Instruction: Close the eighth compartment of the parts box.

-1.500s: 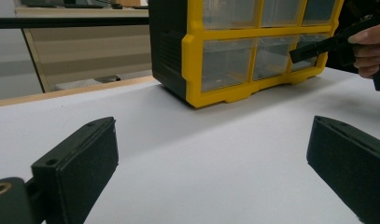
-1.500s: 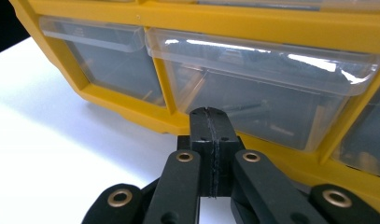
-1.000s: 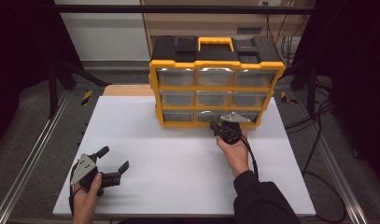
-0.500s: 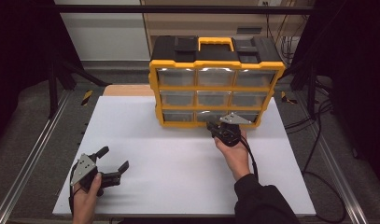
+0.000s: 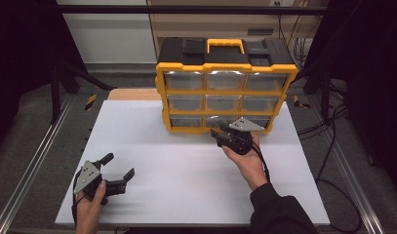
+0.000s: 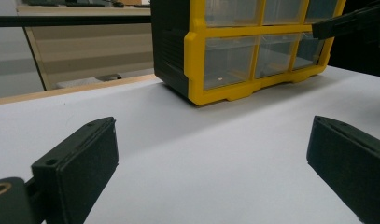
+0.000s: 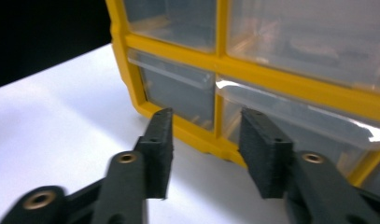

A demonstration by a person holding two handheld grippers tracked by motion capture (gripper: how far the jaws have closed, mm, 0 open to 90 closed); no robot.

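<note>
Right claw held level, forearm angled in from bottom, jaws aimed at bottom middle drawer of yellow organizer at far side of desk. Jaws have just been opening, nothing between; drawer probably ajar, blurred. Left claw wide open, empty, resting low near front-left corner.

Black claws with brass screws, grey three-cornered plates, trailing cable, dark sleeve
</note>
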